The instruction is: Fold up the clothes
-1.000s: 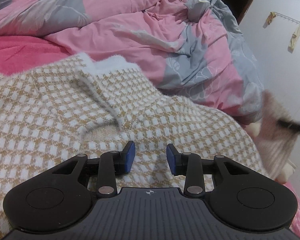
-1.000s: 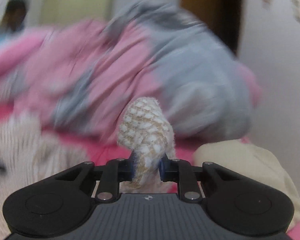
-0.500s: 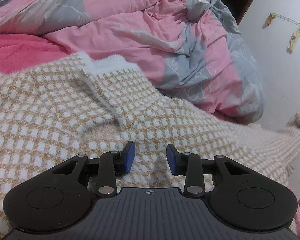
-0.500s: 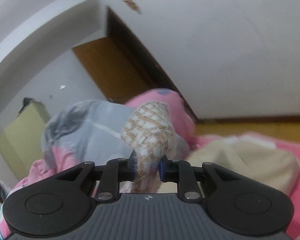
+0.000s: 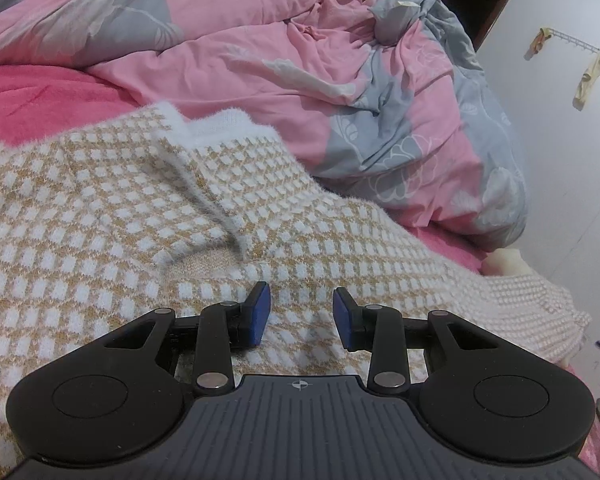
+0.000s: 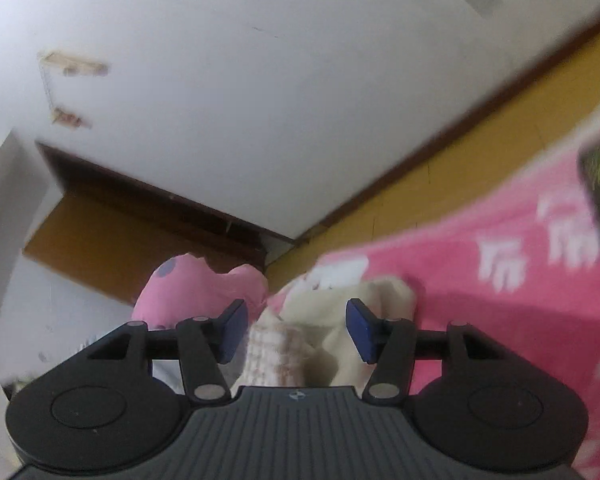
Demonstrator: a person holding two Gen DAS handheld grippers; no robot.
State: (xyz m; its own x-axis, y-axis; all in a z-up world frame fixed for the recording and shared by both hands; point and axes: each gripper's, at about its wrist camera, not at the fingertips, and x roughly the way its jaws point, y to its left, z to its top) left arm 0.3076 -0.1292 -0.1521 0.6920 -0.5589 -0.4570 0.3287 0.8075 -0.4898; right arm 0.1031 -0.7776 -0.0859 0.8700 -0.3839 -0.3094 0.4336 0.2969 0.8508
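Checked knit sweater spread on bed; left gripper open above it; right gripper opening, sleeve loose between pads.

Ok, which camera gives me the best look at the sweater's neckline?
The left wrist view: the sweater lies spread out with its white-trimmed neckline sharp. The right wrist view shows only a blurred sleeve end between the opening right gripper, untouched by the pads.
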